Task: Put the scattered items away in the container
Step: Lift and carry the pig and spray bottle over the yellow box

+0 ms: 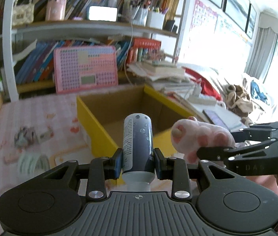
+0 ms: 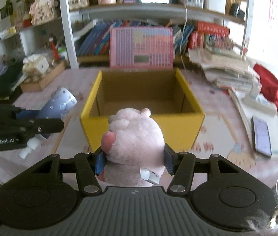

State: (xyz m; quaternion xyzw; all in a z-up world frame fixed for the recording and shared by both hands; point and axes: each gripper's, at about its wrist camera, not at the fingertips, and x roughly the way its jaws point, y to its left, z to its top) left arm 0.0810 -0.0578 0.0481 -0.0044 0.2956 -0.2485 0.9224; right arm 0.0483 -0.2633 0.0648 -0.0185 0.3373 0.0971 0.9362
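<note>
Looking through your left wrist cam first: your left gripper point(image 1: 138, 158) is clamped on a dark blue bottle point(image 1: 137, 143), cap end toward the camera, bottom end pointing at the yellow cardboard box point(image 1: 97, 129) just ahead. That box sits open on the pink tablecloth point(image 1: 36, 114). Off to the right you can see your right gripper point(image 1: 213, 153) squeezing the pink plush toy point(image 1: 200, 135) near the box's front corner.

Over on the right wrist cam, the right gripper's blue pads are pressed into both sides of the plush toy point(image 2: 137, 137), held just short of the box's front wall point(image 2: 178, 129). The bottle point(image 2: 57, 106) shows up on the left, tilted, beside the box. A phone point(image 2: 261, 135) lies on the right.
</note>
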